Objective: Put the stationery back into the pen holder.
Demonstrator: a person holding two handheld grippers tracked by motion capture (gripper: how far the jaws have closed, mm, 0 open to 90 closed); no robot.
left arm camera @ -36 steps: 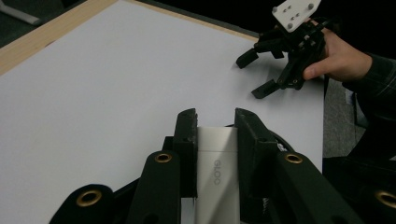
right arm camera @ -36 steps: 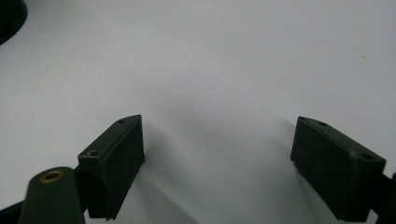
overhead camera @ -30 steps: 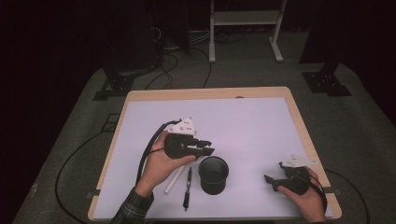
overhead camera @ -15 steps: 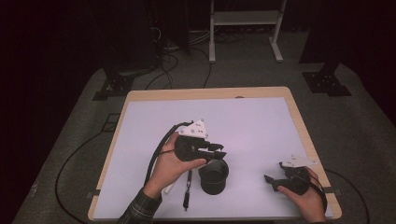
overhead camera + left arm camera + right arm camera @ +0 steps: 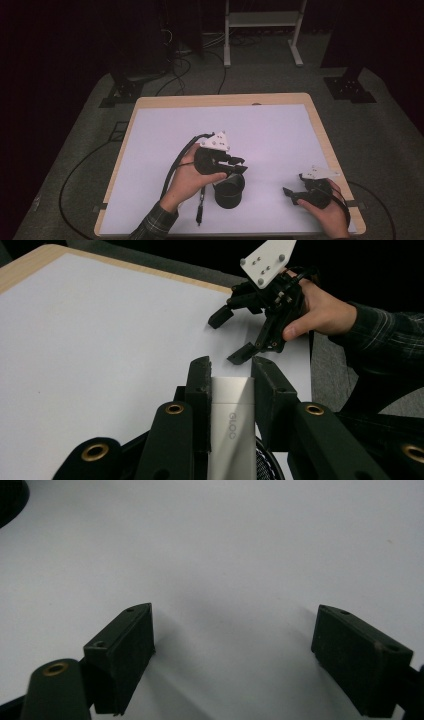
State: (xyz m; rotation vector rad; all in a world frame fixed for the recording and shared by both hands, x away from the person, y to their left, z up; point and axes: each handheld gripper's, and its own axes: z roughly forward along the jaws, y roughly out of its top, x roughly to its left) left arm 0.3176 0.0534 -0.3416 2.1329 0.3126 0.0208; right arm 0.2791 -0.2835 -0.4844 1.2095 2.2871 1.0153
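My left gripper (image 5: 239,167) hovers over the rim of a black mesh cup (image 5: 229,191) near the front middle of the table. In the left gripper view its jaws (image 5: 231,365) are shut on a flat silver stick (image 5: 230,412) with pale lettering, and the cup's mesh (image 5: 263,460) shows just below it. A black pen (image 5: 200,204) lies on the white mat left of the cup. At the front right my right gripper (image 5: 294,184) rests low on the mat. Its jaws (image 5: 232,630) stand wide open with nothing between them.
A white mat (image 5: 280,135) covers the wooden table (image 5: 320,125); its back half is bare. The right hand and gripper (image 5: 231,336) lie ahead of the left gripper's jaws. Stands and cables (image 5: 190,60) sit on the dark floor behind the table.
My left gripper has moved right and slightly down with the silver stick, from left of the cup to over its rim. The right gripper has stayed still.
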